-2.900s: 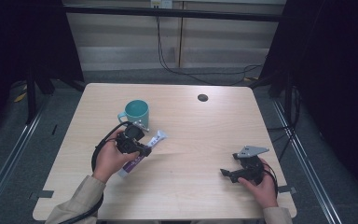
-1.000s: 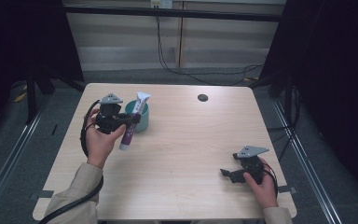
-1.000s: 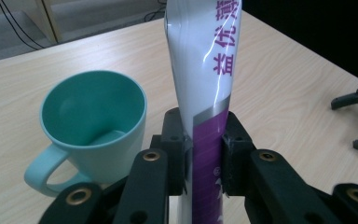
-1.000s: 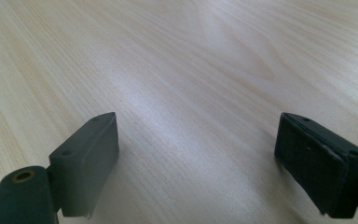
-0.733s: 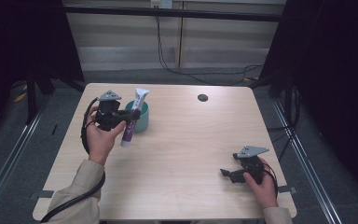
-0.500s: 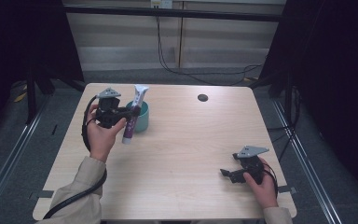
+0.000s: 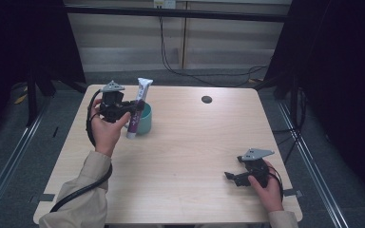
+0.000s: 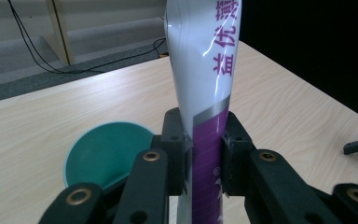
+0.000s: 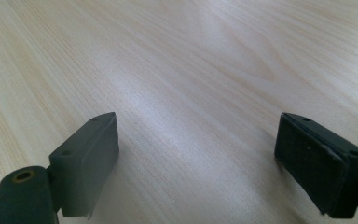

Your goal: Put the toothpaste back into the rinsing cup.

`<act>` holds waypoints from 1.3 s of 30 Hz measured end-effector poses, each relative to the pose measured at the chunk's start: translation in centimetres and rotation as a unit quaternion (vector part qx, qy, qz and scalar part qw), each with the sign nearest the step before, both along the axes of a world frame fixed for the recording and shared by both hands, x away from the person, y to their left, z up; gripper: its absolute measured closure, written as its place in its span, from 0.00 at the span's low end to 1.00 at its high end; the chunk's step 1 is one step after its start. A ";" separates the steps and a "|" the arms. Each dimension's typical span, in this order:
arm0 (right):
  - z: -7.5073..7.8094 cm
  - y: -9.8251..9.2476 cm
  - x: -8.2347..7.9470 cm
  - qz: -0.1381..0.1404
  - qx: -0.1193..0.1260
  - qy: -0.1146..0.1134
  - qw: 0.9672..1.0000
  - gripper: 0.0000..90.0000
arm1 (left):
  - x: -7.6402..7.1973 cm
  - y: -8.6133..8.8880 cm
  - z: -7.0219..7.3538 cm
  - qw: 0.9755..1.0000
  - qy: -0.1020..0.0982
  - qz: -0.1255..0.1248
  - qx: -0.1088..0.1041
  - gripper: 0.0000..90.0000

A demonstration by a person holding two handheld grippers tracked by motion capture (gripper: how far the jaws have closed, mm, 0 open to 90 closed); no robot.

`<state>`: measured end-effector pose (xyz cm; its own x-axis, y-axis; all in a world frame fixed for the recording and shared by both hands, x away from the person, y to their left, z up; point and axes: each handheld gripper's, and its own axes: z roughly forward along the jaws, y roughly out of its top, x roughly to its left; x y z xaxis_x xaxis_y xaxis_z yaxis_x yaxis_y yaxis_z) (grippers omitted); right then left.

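The left gripper (image 7: 132, 110) is clamped on a toothpaste tube (image 7: 138, 108), white at the top and purple lower down, and holds it nearly upright, leaning a little, at the back left of the table (image 7: 185, 156). In the left gripper view the two black jaws press the tube (image 8: 205, 140) from either side at the silver band where white meets purple, and purple lettering runs up the white part. The flat crimped end points up; the lower end hangs down in front of a teal cup (image 7: 144, 118), seen from above, and whether it touches the table cannot be told. The cup stands on the table just beside the gripper, its mouth open upward; in the left gripper view its teal inside (image 8: 107, 154) shows smooth and bare where it can be seen, with the near part hidden behind the jaw. So the tube is beside and above the cup, outside its rim, still in the grip. The left hand (image 7: 105, 130) wraps the gripper body, a cable looping down past the beige sleeve (image 7: 83, 190). Over at the front right, the right gripper (image 7: 232, 176) sits low on the wood in the right hand (image 7: 266, 187), well apart from cup and tube. Its jaws stand wide apart in the right gripper view, bare wood grain between the pads (image 9: 319, 158), grasping nothing. A small dark round spot (image 7: 206, 99) marks the table near the far edge.
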<state>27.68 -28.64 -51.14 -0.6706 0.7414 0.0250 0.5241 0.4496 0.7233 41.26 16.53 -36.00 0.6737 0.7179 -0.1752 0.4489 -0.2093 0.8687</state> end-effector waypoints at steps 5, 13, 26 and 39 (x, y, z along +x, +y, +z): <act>0.0 0.0 0.0 0.000 0.000 0.000 1.000 0.15 | 0.2 -0.1 0.2 1.000 -0.003 -0.001 -0.001 0.84; 0.0 0.0 0.0 0.000 0.000 0.000 1.000 0.15 | 0.8 -0.1 0.5 1.000 -0.006 0.003 -0.002 0.84; 0.0 0.0 0.0 0.000 0.000 0.000 1.000 0.15 | 2.0 -0.8 1.4 1.000 -0.013 -0.001 -0.003 0.84; 0.0 0.0 0.0 0.000 0.000 0.000 1.000 0.15 | 3.2 -1.1 1.6 1.000 -0.013 0.001 -0.005 0.84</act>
<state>27.67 -28.63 -51.14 -0.6702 0.7418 0.0250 0.5239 0.4490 0.7238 44.51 15.42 -34.43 0.6768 0.7176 -0.1643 0.4263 -0.2001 0.8822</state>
